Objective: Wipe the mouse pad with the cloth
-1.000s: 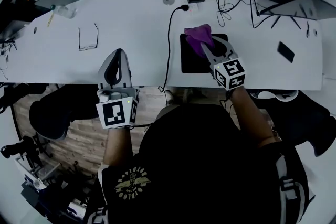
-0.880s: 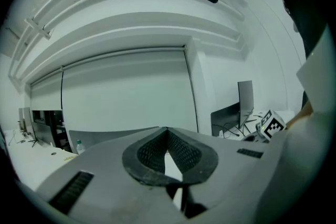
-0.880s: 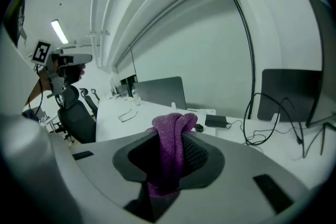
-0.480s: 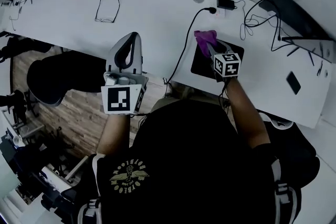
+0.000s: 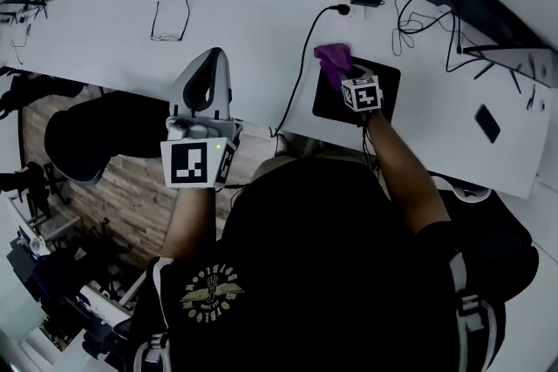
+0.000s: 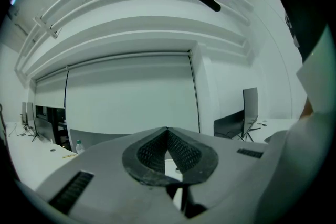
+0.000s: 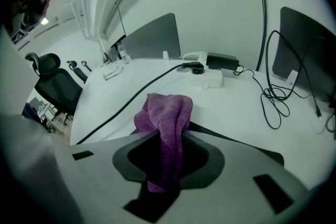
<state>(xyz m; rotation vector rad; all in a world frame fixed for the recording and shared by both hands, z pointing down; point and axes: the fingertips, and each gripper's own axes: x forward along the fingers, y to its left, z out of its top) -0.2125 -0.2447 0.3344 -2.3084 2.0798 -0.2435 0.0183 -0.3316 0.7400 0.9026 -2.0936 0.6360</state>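
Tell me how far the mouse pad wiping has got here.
Done: the right gripper is shut on the cloth. In hand: the cloth sits at the far left corner of the mouse pad, with the gripper above the pad. Remaining: how much is wiped cannot be told. The left gripper is shut and empty.

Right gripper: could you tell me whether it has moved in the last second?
Yes: the right gripper has moved forward, from the mouse pad's near right corner towards its far left corner.
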